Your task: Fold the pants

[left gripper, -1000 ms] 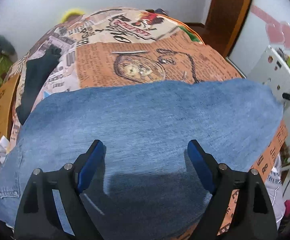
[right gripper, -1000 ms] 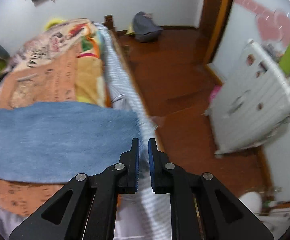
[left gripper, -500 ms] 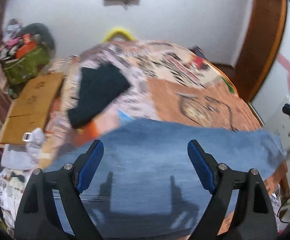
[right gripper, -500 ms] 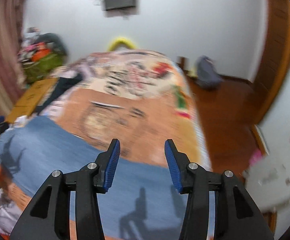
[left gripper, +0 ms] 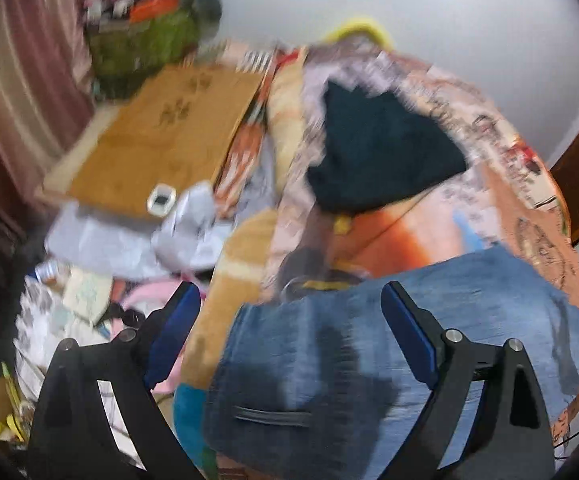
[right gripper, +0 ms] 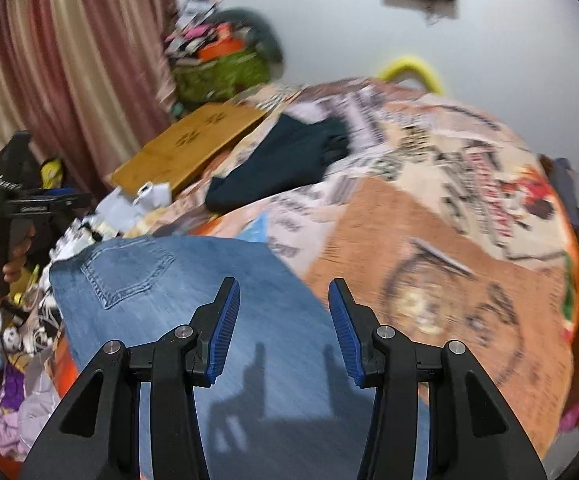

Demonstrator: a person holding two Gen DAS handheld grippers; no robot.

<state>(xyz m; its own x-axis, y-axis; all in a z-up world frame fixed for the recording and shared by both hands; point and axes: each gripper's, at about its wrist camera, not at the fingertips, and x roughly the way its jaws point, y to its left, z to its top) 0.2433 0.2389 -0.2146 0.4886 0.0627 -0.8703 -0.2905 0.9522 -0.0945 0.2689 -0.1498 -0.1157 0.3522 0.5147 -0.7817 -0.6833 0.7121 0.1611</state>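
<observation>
blur: bedspread [left gripper: 489, 168] print unreadable | cut off: jeans [right gripper: 193, 280] lower edge

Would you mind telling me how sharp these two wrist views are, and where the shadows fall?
Left wrist view: heavy motion blur smears the bedspread and floor clutter; only the left tool, its jaws opening with nothing between them, stays crisp, shadowing the jeans. Right wrist view: milder blur, fisheye-bent edges, the right tool sharp, its shadow on the jeans.

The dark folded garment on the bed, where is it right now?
The dark garment lies on the patterned bedspread, beyond the jeans, toward the bed's left edge next to the wooden board.
</observation>
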